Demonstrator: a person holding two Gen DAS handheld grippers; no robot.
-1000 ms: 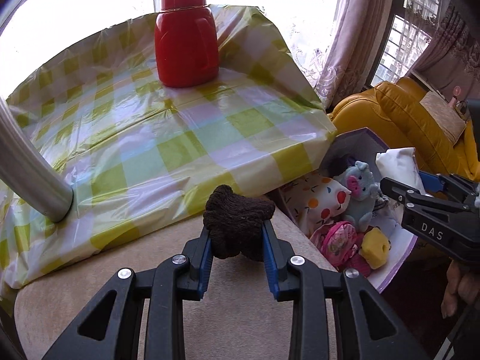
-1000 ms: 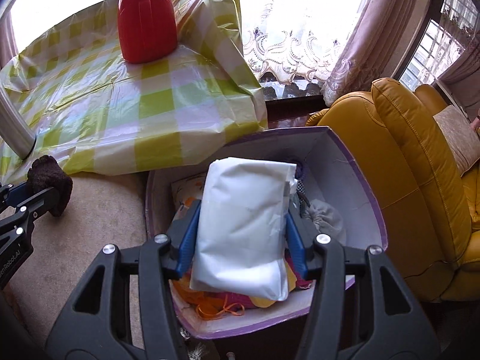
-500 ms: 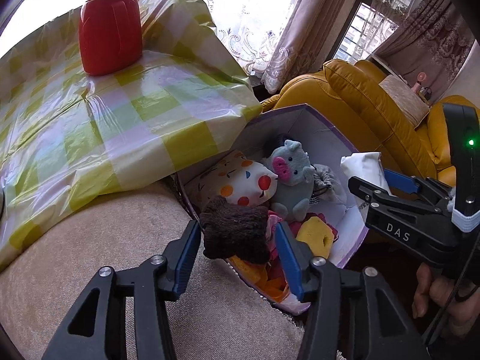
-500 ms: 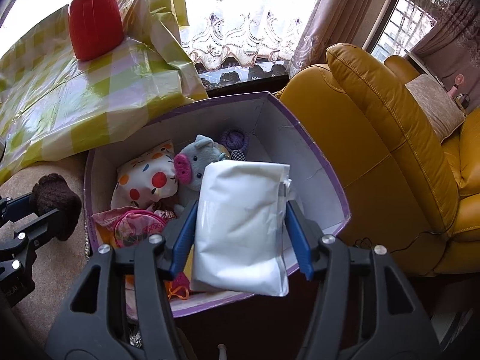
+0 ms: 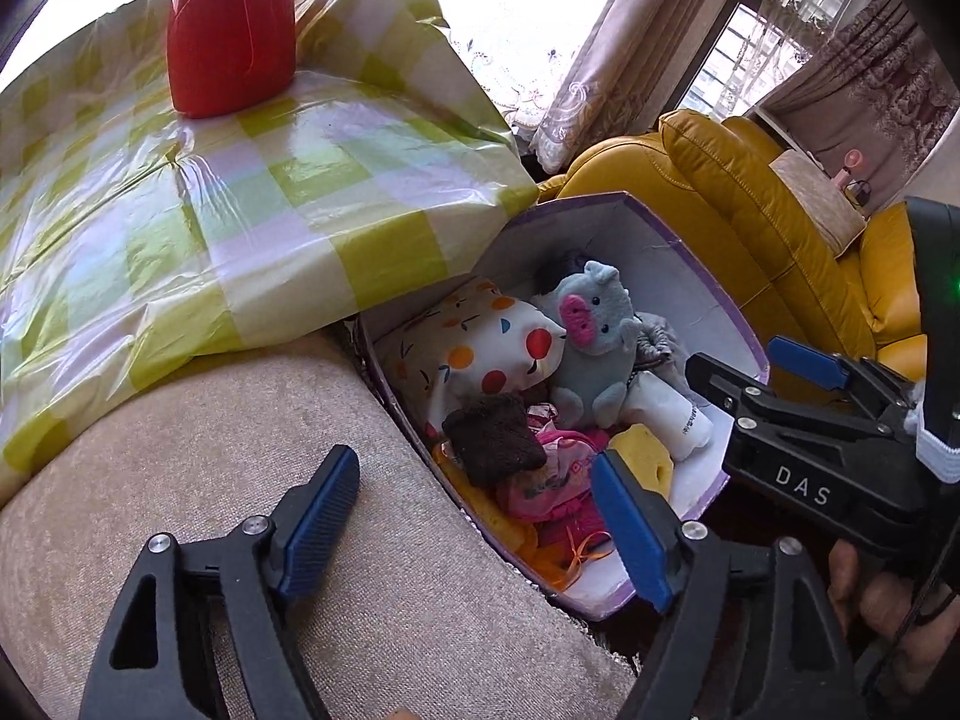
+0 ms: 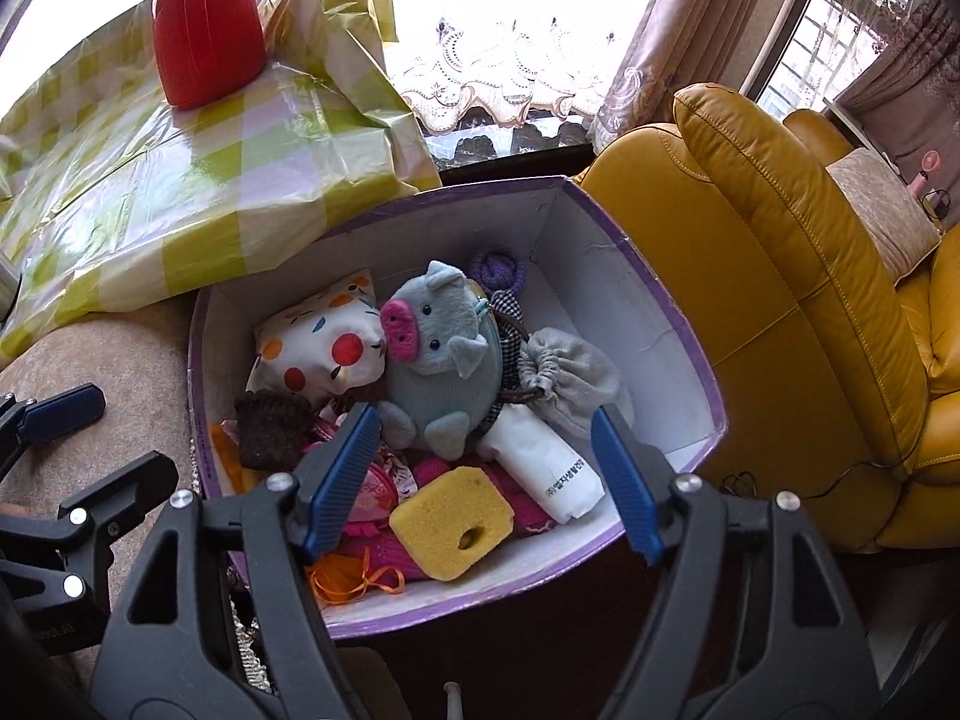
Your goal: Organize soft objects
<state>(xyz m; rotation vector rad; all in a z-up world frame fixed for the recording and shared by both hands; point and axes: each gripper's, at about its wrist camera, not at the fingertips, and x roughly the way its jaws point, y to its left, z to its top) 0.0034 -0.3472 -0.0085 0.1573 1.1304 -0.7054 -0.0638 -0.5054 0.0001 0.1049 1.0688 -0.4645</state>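
Note:
A purple-rimmed box (image 6: 678, 324) (image 5: 696, 264) holds several soft things. The brown knitted piece (image 5: 493, 439) (image 6: 270, 429) lies in its near left corner. The white packet (image 6: 543, 459) (image 5: 675, 417) lies beside the grey pig plush (image 6: 441, 360) (image 5: 594, 342). A spotted pillow (image 6: 324, 348), a yellow sponge (image 6: 450, 522) and a grey pouch (image 6: 570, 384) are also inside. My left gripper (image 5: 477, 516) is open and empty over the box's near edge. My right gripper (image 6: 483, 480) is open and empty above the box.
A beige cushioned seat (image 5: 180, 480) lies left of the box. A table with a green checked cloth (image 5: 210, 198) carries a red jug (image 5: 231, 24). A yellow leather sofa (image 6: 810, 300) stands right of the box. Curtained windows are behind.
Both grippers have opened. The brown knitted piece dropped from the left gripper into the box, and the white packet dropped from the right gripper into the box.

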